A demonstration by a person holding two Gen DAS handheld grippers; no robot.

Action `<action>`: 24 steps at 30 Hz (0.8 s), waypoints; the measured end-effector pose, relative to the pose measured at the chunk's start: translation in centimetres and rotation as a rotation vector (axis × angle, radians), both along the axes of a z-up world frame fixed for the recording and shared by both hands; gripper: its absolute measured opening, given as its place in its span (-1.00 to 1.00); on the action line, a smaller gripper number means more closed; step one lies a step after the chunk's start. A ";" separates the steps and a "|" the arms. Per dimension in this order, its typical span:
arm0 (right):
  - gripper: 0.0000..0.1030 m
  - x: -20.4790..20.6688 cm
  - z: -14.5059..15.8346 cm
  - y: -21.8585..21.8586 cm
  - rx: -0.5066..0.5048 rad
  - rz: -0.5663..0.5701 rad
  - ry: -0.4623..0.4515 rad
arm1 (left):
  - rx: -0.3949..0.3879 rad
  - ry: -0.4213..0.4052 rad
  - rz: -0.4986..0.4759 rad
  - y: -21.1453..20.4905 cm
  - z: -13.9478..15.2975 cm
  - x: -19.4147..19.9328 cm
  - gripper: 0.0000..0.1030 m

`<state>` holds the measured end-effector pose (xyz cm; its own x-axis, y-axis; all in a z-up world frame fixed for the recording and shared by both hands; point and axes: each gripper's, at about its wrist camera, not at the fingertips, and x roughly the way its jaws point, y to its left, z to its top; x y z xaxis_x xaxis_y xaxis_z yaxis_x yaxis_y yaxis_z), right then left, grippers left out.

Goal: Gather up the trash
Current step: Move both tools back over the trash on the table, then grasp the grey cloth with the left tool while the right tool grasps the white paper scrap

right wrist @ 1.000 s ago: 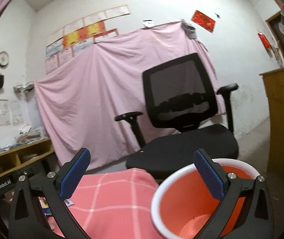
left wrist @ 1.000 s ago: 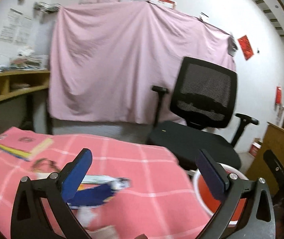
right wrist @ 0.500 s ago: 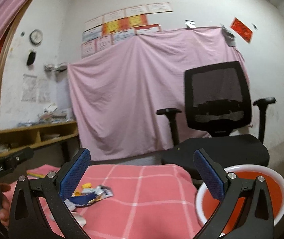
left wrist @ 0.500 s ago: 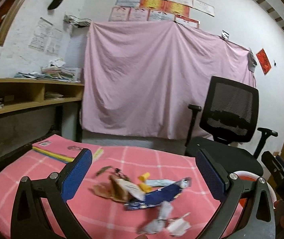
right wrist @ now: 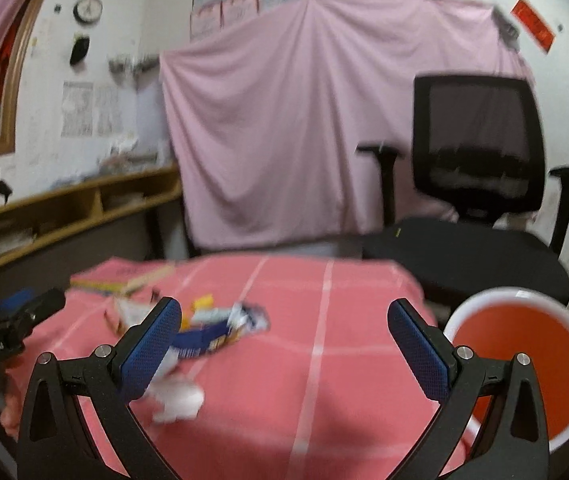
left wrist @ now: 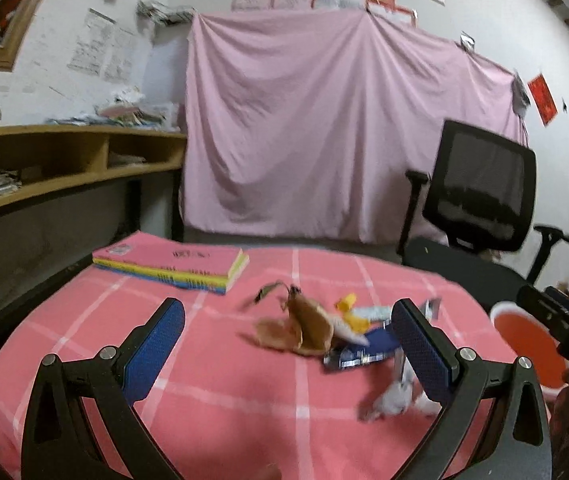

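Note:
A pile of trash lies on the pink checked tablecloth point(left wrist: 212, 384): a brown peel point(left wrist: 304, 326), a blue wrapper point(left wrist: 364, 350), yellow bits point(left wrist: 348, 304) and crumpled white paper point(left wrist: 390, 398). My left gripper point(left wrist: 288, 350) is open and empty, above the table in front of the pile. My right gripper point(right wrist: 284, 346) is open and empty; it sees the blue wrapper point(right wrist: 212, 338) and the white paper point(right wrist: 178, 398) at its left finger. An orange bin with a white rim point(right wrist: 524, 354) stands off the table's right edge, also in the left wrist view point(left wrist: 524, 336).
A stack of pink books point(left wrist: 172, 262) lies at the table's far left. A black office chair point(left wrist: 480, 208) stands behind the table at the right. A wooden shelf point(left wrist: 64, 160) runs along the left wall. A pink sheet point(left wrist: 324, 140) hangs behind.
Both grippers have swung left, away from the bin and toward the trash pile. The pile now sits between the left gripper's fingers. Both stay open.

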<state>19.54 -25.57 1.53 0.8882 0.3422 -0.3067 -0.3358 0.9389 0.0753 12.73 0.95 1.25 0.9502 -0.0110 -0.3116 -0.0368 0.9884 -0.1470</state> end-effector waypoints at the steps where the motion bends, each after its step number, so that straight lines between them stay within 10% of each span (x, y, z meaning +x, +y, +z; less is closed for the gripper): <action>1: 1.00 0.1 -0.3 0.2 -0.009 0.012 0.029 | 0.002 0.017 -0.011 -0.1 -0.2 0.1 0.97; 16: 0.53 0.7 -3.1 0.6 -0.070 0.081 0.223 | 0.029 0.291 -0.294 -3.6 -3.8 3.1 0.71; 24: 0.53 1.6 -3.8 0.5 -0.050 0.095 0.293 | 0.029 0.361 -0.403 -5.5 -4.3 4.9 -0.40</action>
<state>21.16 -25.07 -2.29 0.7243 0.3973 -0.5636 -0.3925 0.9095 0.1367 17.68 -4.50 -3.03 0.7050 -0.3386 -0.6232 0.3027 0.9383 -0.1674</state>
